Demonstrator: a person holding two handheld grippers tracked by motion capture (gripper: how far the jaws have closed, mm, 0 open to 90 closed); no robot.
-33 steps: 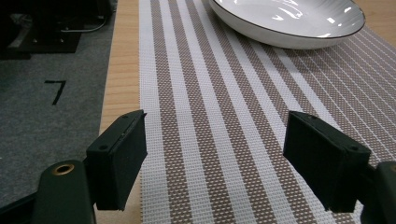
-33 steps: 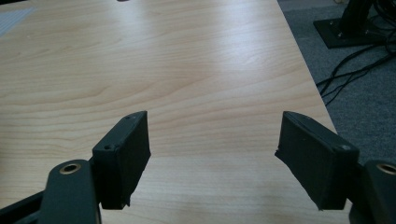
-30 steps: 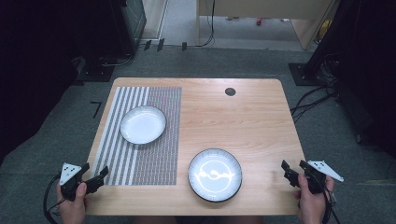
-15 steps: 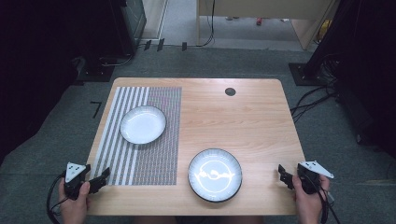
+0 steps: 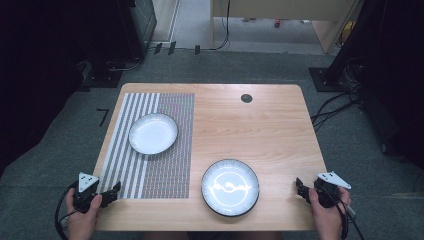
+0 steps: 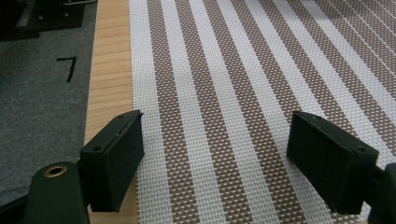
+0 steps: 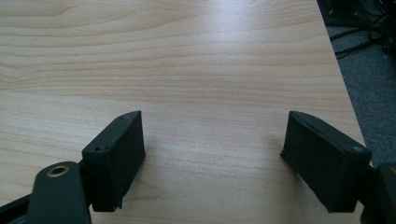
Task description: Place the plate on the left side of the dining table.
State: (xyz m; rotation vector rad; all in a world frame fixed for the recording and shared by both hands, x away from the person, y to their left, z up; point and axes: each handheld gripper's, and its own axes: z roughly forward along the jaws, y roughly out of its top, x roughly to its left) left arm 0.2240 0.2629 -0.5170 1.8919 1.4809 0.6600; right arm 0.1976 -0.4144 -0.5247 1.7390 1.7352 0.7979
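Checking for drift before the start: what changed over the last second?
Both hands slid toward the near table edge: the left tongs a little nearer, the right tongs nearer and slightly inward. Both are open and empty, nothing gripped or released. The white plate on the striped mat and the dark-rimmed plate stayed put.

A plate (image 5: 153, 133) lies on the mat (image 5: 165, 170) at left; a bowl, perhaps, (image 5: 230, 187) sits near-centre on the table (image 5: 260, 125).
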